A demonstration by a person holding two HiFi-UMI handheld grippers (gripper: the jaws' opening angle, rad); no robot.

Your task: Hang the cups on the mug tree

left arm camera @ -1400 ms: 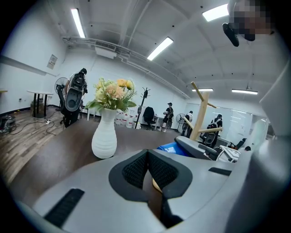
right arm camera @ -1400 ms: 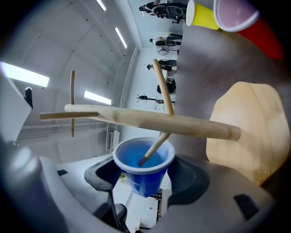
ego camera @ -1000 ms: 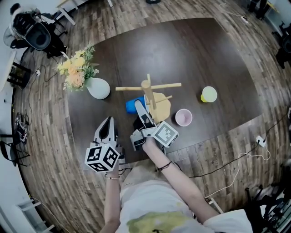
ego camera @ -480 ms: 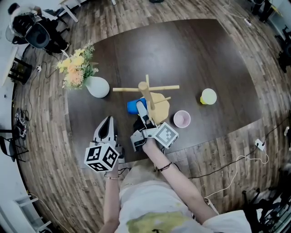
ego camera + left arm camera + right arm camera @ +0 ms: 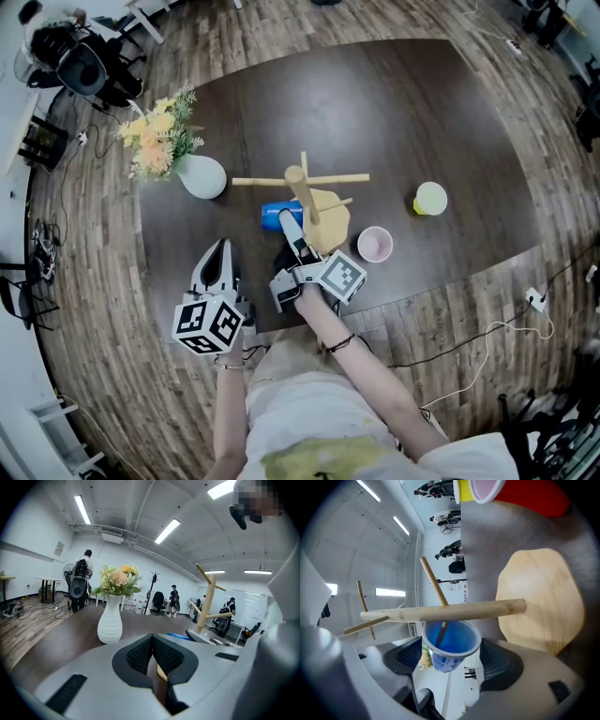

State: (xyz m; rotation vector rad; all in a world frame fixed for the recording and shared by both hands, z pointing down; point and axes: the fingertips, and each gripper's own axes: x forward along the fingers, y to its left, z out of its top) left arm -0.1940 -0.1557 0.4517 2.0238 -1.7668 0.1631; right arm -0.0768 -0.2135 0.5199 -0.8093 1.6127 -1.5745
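Head view: the mug tree [image 5: 302, 183] stands mid-table [image 5: 394, 112]. The blue cup [image 5: 275, 215] is at its left side, by the right gripper [image 5: 291, 225]. The pink cup [image 5: 376, 244] and yellow cup [image 5: 431, 197] sit upright, seemingly empty. A vase [image 5: 203, 179] holds flowers.

Left gripper view: the left gripper [image 5: 152, 641] has its jaws together on nothing.

Right gripper view: the blue cup, empty, sits over a peg [image 5: 432, 581]. The jaws around it have just been opening, and the pads look clear of it. It seems light, thin and probably slippery, so it is best taken gently by the wall near the rim.
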